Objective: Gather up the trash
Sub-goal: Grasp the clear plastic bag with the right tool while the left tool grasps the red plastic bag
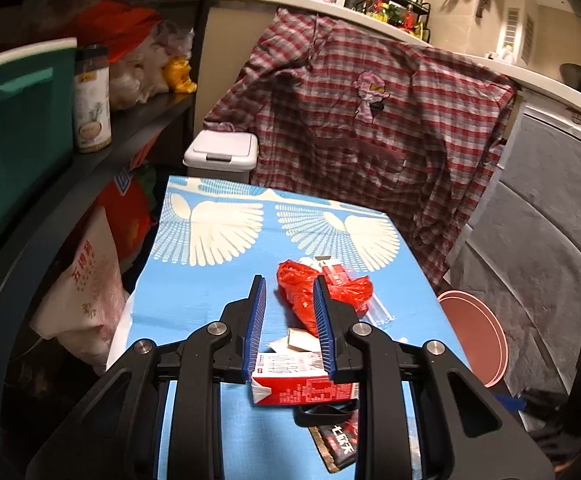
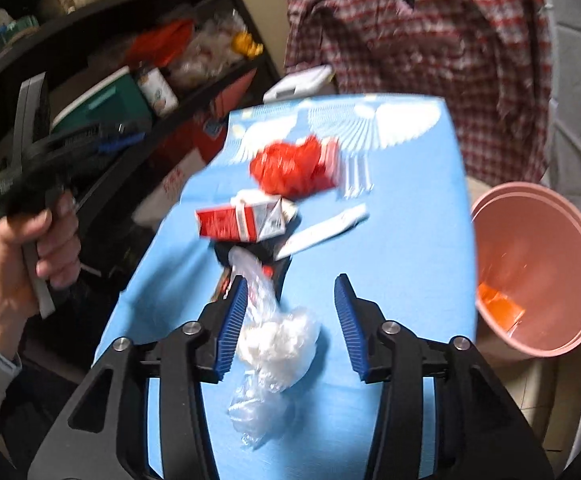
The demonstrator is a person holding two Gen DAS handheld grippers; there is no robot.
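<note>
Lying on the blue tablecloth point(image 2: 410, 240), clear plastic bag point(image 2: 278, 340) (crumpled) between parted, empty right gripper point(image 2: 290, 292) fingers, nearer the left one; left gripper point(image 1: 288, 292), half-open above milk carton point(image 1: 302, 384), grips nothing.

Occlusions and blur, both wrist views

Right wrist view motion-blurred; carton point(image 2: 242, 222) print unreadable. Left gripper point(image 1: 289, 288) body hides dark packet's point(image 1: 336, 446) upper end.
</note>
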